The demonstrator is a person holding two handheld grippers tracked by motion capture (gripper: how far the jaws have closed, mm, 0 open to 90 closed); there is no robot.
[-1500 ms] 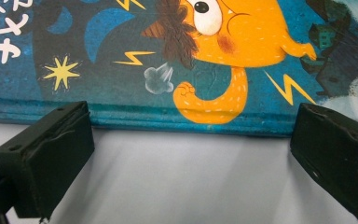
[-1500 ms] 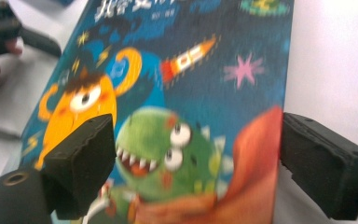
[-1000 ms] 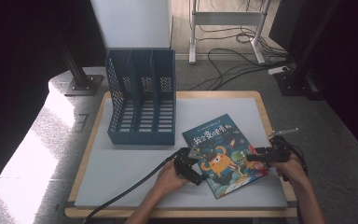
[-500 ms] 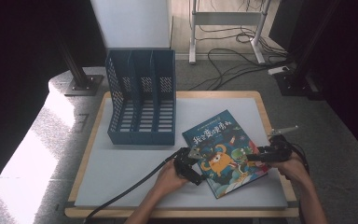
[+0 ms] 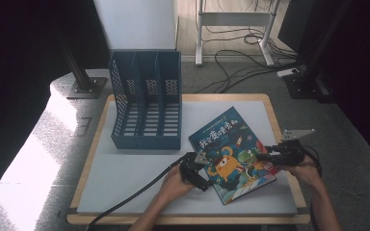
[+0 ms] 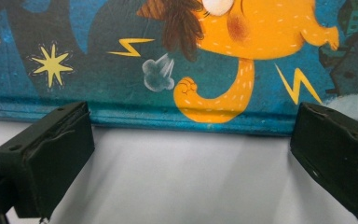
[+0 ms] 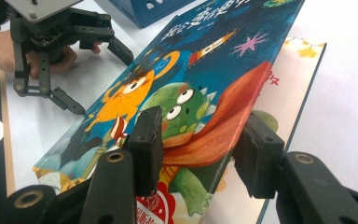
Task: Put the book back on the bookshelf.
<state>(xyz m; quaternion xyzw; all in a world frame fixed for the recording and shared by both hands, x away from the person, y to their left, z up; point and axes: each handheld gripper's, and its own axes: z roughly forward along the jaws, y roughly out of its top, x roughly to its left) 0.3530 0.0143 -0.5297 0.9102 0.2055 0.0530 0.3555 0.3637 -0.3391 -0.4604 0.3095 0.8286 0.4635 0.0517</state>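
the picture book [image 5: 232, 154] lies slantwise on the white bench top [image 5: 125, 178], in its right half and toward the near edge, its lower corner close to that edge and its right corner not far from the right edge. the blue file rack [image 5: 147, 108] stands toward the far left, its near right corner just beside the book's upper left edge but apart from it. left of the book a broad stretch of bare white runs to the left edge, and a narrower band lies between the book and the far edge.

the left gripper [image 5: 197, 166] sits at the book's left edge, its jaws spread wide and flat on the bench, the book edge just ahead of them and untouched in the left gripper view. the right gripper [image 5: 265, 156] reaches in from the right edge; its jaws have just been closing, and the front cover's free edge, lifted off the pages, stands between them; whether the pads press it i cannot tell.

the book has a deep blue cover with an orange creature, a green one, yellow bolts, a rocket and white lettering.
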